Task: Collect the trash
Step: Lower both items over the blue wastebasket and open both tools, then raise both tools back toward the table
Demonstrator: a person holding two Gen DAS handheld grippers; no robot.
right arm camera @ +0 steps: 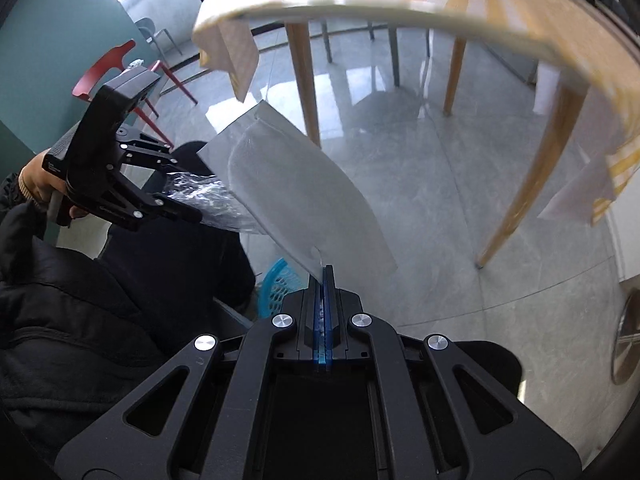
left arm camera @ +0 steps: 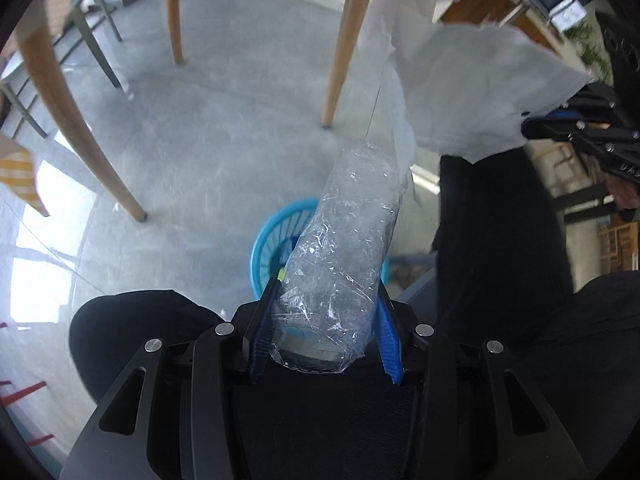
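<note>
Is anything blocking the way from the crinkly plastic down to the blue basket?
Nothing visible does. The plastic, held in the left tongs, hangs right above the basket, with only air between them.

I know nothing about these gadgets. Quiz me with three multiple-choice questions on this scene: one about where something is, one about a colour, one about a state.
1. Where is the basket?
A. On the table
B. On the floor below the grippers
C. On a red chair

2. What colour is the basket?
A. Blue
B. Green
C. Black

3. How is the right gripper?
A. Wide open, empty
B. Shut on the white paper sheet
C. Shut on a bottle

Answers: 1 B, it stands on grey floor under the left gripper holding the crumpled clear plastic. 2 A, its slotted wall is bright blue. 3 B, the sheet's corner is pinched between closed fingers.
</note>
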